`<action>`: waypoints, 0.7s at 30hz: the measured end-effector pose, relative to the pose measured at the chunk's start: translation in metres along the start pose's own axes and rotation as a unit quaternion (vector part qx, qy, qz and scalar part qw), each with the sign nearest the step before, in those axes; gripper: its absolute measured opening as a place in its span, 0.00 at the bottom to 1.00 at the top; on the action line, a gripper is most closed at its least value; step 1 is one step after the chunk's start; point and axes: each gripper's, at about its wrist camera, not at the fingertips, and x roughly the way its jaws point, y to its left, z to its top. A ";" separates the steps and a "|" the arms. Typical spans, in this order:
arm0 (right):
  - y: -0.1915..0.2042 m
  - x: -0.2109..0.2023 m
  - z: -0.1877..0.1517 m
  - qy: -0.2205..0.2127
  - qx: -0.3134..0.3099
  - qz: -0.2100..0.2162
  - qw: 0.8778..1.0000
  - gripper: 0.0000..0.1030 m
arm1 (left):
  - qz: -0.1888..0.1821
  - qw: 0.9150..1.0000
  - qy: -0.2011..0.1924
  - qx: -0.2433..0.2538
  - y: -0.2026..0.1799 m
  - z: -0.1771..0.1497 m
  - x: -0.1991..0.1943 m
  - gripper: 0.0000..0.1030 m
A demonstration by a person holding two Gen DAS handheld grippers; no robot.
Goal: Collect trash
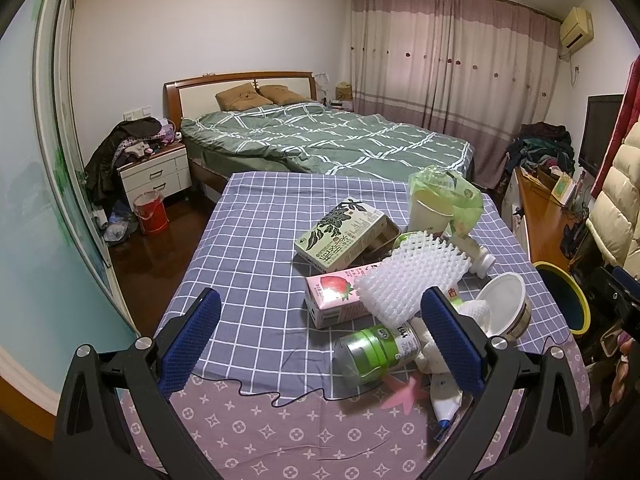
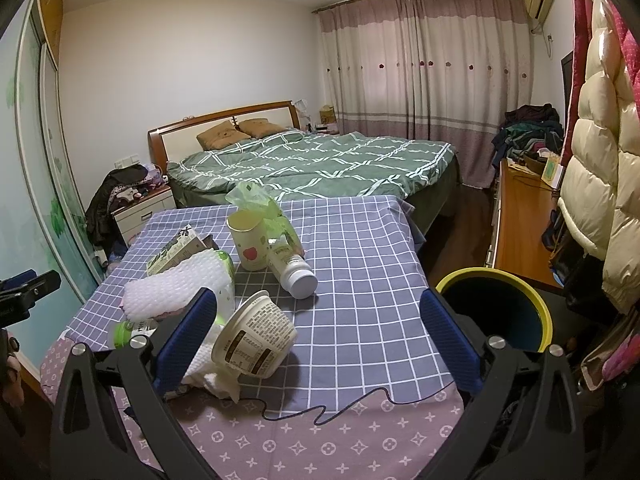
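Behind the table is a bed with a green blanket. Trash lies in a pile on the checked cloth: a tipped paper tub, a white foam net, a clear bottle and a pink milk box. All look empty and light. The foam is soft and squashy. The bottle may be slippery, so squeeze its middle. The tub could crush; pinch its rim. Both the left tongs and right tongs are wide apart, holding nothing. A yellow-rimmed bin waits beside the table.
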 end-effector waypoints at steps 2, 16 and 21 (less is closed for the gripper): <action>0.000 0.000 0.000 0.000 0.001 0.000 1.000 0.94 | 0.000 1.000 0.000 0.000 0.000 0.000 0.000 0.96; -0.001 0.002 0.000 0.004 0.002 0.000 1.000 0.94 | 0.000 1.000 0.006 0.004 -0.001 0.001 0.007 0.96; -0.003 0.008 0.001 0.010 0.002 0.001 1.000 0.94 | 0.001 1.000 0.011 0.004 0.001 0.005 0.016 0.96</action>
